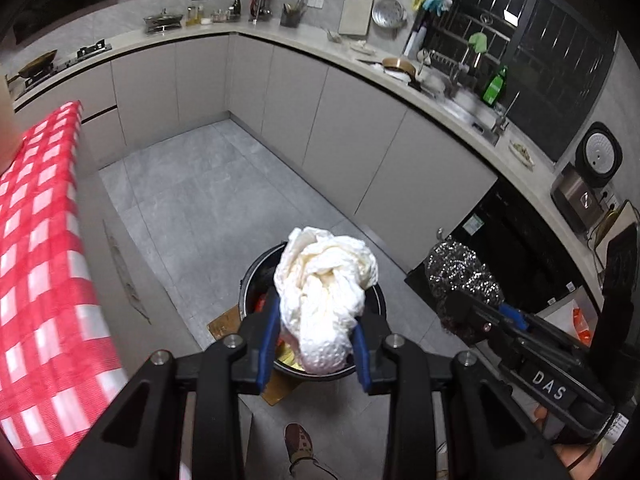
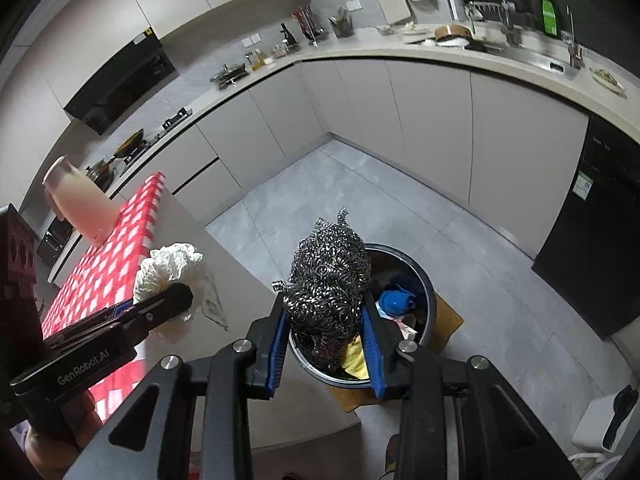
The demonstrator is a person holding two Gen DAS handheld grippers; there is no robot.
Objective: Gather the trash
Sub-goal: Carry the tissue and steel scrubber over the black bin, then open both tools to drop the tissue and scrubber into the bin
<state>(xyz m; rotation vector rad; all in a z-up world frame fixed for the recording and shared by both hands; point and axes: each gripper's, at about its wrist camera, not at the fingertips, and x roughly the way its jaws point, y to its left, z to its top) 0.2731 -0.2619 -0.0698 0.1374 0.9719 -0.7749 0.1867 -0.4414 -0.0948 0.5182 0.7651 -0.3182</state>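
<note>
Trash bin: a round dark bin [image 2: 424, 280] on the grey floor, already holding a blue item, something yellow and other scraps; it sits below and just ahead of both grippers.
Steel scourer: a coiled metal scouring ball [image 2: 328, 280] held upright, its lower part overlapping the bin's near-left rim in the right wrist view.
Right gripper: the right gripper [image 2: 326, 312] is clamped narrow on the scourer, blue pads pressing both its sides.
Paper wad: a crumpled white paper towel [image 1: 326, 300], longer up-and-down, hanging directly over the bin mouth in the left wrist view.
Left gripper: the left gripper [image 1: 316, 320] is closed tight on the wad.
Nearer hand: by my judgement both sit over the bin; the left looks more centred.
Surroundings: a table with a red checked cloth [image 1: 44, 264] lies to the left.
</note>
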